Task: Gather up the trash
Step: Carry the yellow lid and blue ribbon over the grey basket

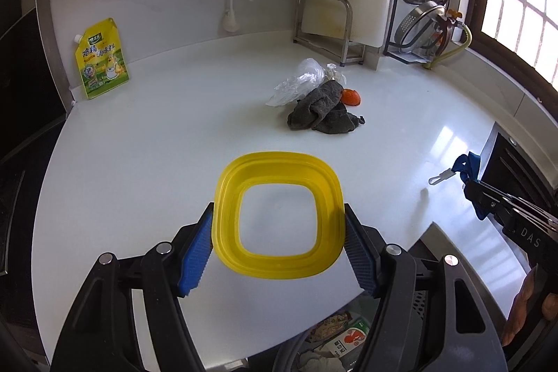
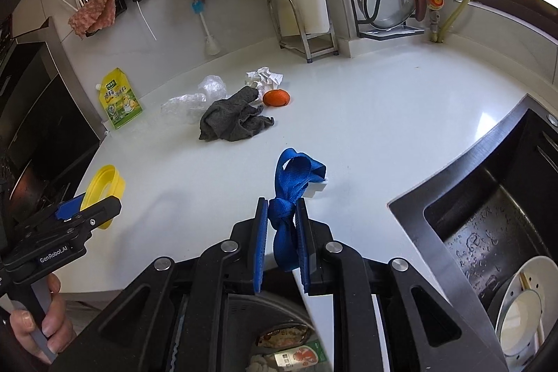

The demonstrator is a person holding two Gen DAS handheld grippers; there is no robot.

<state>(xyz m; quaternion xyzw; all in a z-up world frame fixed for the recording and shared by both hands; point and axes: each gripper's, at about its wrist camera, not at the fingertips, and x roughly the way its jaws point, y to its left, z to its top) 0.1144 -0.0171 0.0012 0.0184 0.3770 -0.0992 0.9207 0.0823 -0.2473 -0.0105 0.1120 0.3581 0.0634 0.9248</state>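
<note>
Left tool (image 1: 279, 232) grips yellow ring (image 1: 279, 218); right tool (image 2: 282, 232) pinches blue strap (image 2: 289, 197).

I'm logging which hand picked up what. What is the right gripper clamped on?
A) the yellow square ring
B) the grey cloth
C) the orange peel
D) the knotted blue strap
D: in the right wrist view the right gripper pinches the knotted blue strap between its blue pads, while the left gripper holds the yellow ring.

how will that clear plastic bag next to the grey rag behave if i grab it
The clear plastic bag looks thin and crumpled, so probably very light and floppy, collapsing in the gripper. Its glossy film may slip. It touches the grey rag, which might drag along.
</note>
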